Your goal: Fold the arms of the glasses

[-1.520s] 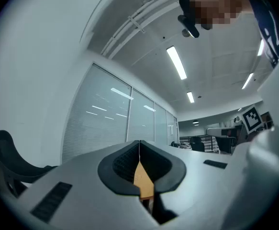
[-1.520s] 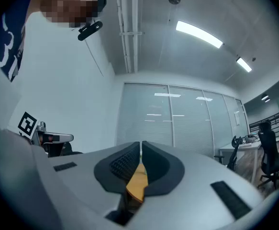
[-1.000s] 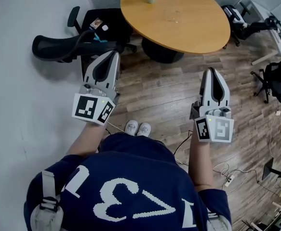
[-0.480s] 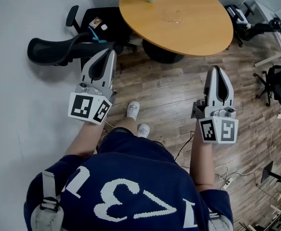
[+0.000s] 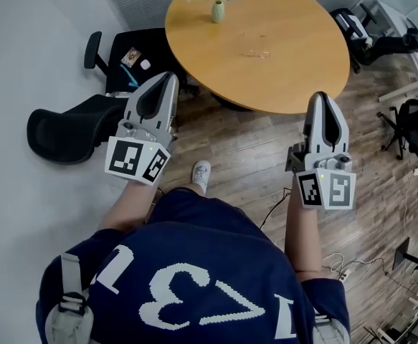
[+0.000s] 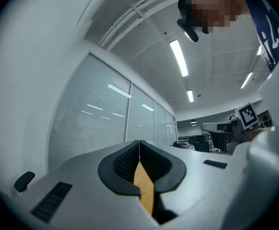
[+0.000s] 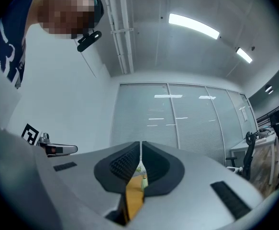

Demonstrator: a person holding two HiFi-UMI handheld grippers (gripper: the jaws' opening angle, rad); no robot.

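The room is an office with a wooden plank floor (image 5: 252, 145) in the middle and right and a pale grey floor (image 5: 22, 56) on the left. A round wooden table (image 5: 295, 20) stands at the far side. On its far left part is a small vase (image 5: 216, 11) with white flowers. Near the middle of the table lies a faint, thin shape that seems to be the glasses (image 5: 255, 52); they are too small to tell how the arms stand. Black office chairs are around: one chair (image 5: 65, 127) at the left and others at the far right (image 5: 370, 38).

The head view shows both grippers held in the air on the near side of the table, well apart from the glasses. The left gripper (image 5: 167, 81) points toward the left edge of the table, and the right gripper (image 5: 322, 100) toward its near right edge. The person's dark blue shirt (image 5: 194, 278) fills the near part, and one shoe (image 5: 201, 173) shows below.

Only the gripper views show the ceiling with long lamps and the glass walls with blinds. In these views the jaws of the left gripper are pressed together with nothing between them. The jaws of the right gripper leave only a very thin slit, also with nothing in it. Through the gap under the pads a piece of the table shows, and in the right gripper view also a bit of the vase.
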